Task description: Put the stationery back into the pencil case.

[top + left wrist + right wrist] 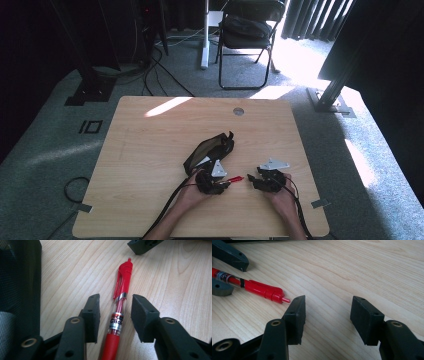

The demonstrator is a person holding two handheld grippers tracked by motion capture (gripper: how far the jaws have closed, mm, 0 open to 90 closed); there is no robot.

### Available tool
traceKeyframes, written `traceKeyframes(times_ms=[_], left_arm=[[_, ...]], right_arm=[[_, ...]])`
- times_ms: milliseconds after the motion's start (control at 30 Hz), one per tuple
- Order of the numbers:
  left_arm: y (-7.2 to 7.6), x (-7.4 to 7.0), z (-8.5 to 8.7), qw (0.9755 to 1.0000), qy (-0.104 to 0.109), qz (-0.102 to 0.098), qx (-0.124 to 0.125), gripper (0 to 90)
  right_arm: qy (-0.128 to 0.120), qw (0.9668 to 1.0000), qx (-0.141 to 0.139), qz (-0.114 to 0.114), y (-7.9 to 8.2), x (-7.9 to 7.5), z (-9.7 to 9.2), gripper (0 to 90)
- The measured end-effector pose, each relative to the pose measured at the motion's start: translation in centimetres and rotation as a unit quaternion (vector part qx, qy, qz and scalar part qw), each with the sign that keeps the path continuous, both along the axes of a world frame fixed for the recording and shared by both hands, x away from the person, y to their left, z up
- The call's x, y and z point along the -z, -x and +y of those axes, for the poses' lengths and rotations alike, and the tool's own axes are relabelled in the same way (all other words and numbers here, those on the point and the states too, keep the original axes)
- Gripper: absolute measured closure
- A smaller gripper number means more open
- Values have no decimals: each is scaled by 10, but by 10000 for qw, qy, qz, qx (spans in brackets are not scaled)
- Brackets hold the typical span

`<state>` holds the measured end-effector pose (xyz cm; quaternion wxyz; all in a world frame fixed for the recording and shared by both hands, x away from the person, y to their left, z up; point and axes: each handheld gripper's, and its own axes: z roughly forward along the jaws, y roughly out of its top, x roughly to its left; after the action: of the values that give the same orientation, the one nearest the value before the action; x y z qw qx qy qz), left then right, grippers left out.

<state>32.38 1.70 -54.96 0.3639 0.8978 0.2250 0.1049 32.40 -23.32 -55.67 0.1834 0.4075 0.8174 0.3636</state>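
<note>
Left gripper (115,315) straddles the red plastic click pen (117,315) lying on the light wooden table (175,290), jaws spread and not yet touching; close squarely on the clear barrel, right gripper (327,320) spread empty near the pen's button end.

The red pen (117,315) is glossy plastic with a shiny metal band. Under it, the table (175,290) is matt, smooth wood grain; beside it, a dull cloth pouch (210,150).
</note>
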Motion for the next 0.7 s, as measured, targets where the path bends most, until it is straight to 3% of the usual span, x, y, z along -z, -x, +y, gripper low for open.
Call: traceKeyframes(times_ms=[433, 700], left_arm=[[1, -1, -2, 10000, 7, 40, -23, 780], [-3, -2, -7, 9999, -21, 126, -19, 719]], right_arm=[[-28, 10000, -20, -15, 1, 1, -1, 459], [-52, 10000, -37, -34, 1, 1, -2, 458]])
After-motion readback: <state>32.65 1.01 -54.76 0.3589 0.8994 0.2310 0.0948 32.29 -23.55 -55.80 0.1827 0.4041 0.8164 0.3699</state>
